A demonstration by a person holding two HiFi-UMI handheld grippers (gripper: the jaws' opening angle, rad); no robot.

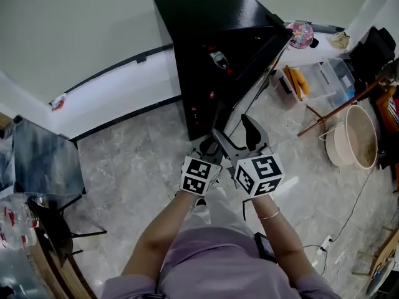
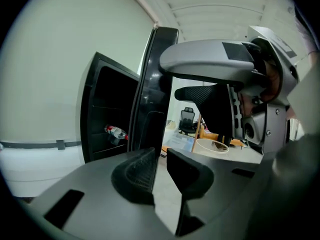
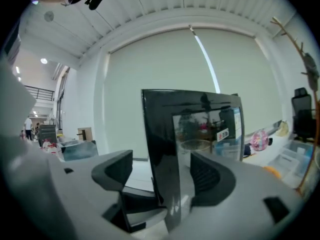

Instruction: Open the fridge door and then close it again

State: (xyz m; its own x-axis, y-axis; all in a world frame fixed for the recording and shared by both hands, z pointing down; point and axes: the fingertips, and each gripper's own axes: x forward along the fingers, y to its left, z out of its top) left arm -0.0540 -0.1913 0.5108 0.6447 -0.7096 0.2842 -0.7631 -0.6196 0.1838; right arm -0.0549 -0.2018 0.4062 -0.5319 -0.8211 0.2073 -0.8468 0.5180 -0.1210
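Observation:
The black fridge stands against the wall with its door swung out toward me. A bottle lies on a shelf inside. My right gripper is open wide at the door's free edge. In the right gripper view the door rises between the jaws of that gripper, and the left pad stands clear of it. My left gripper sits just left of it, low by the fridge front. In the left gripper view its jaws leave a narrow gap holding nothing, with the door ahead.
A white tub, clear bins and a wooden rack crowd the floor right of the fridge. A dark chair stands at the left. A cable trails on the tiles at lower right.

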